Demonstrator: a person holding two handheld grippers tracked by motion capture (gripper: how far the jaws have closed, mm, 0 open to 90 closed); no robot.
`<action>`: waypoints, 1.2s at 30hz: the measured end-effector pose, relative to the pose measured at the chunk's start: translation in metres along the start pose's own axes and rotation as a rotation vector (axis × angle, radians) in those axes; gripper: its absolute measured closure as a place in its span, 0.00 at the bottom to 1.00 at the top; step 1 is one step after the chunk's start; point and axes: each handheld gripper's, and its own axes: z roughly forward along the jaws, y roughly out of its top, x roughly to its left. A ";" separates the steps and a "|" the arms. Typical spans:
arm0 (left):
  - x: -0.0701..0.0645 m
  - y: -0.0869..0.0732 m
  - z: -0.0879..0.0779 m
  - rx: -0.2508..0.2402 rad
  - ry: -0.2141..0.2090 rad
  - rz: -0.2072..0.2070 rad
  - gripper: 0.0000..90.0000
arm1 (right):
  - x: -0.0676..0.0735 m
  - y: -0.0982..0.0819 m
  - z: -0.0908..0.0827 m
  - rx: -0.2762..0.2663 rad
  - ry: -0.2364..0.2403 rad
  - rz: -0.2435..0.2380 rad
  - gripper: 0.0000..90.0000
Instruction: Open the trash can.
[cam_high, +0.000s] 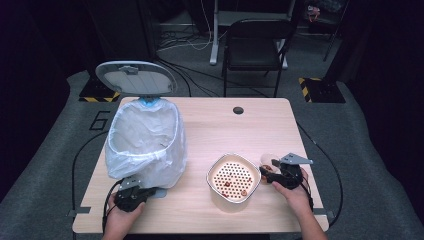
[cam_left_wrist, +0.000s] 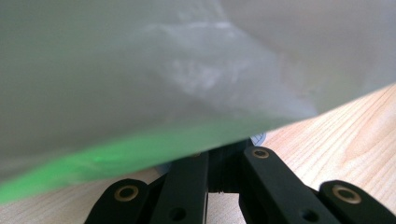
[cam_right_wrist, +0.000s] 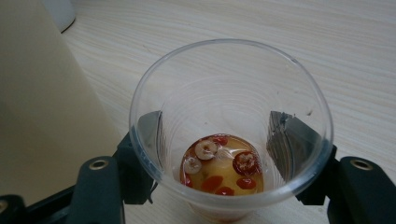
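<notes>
Work in hand: a clear plastic cup (cam_right_wrist: 231, 135) with a little amber liquid and red and pale fruit pieces at its bottom is being taken up, judged for emptying through the strainer bowl (cam_high: 233, 177).

Right claw (cam_high: 270, 172): is being held around the cup, one jaw on each side of the wall. No earlier picture is at hand, and whether the pads are pressing cannot be told; the wall is not being deformed.

Cup position: is standing upright near the right edge of the tabletop (cam_high: 210, 120), just beside the strainer bowl, kept level so that the liquid is not being spilled.

Strainer bowl: is sitting towards the front edge, right of centre; a few fruit pieces are lying on its perforated insert, so solids are evidently being separated there.

Left claw (cam_high: 150, 192): is being kept fully closed, nothing seen between the jaws, tips at the foot of the bin (cam_high: 145, 145).

Bin: is standing at the left edge, lid (cam_high: 135, 77) raised, liner (cam_left_wrist: 140, 70) overhanging; judged as being steadied for the solids.
</notes>
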 end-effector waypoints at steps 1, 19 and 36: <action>0.000 0.000 0.000 0.003 0.003 0.000 1.00 | 0.000 0.000 0.000 -0.002 -0.001 0.001 0.42; -0.001 0.000 0.000 0.001 0.011 -0.016 1.00 | -0.001 0.000 -0.008 -0.030 -0.005 0.003 0.46; -0.001 0.000 0.000 0.001 0.011 -0.022 1.00 | -0.001 0.026 -0.043 -0.040 -0.002 -0.011 0.50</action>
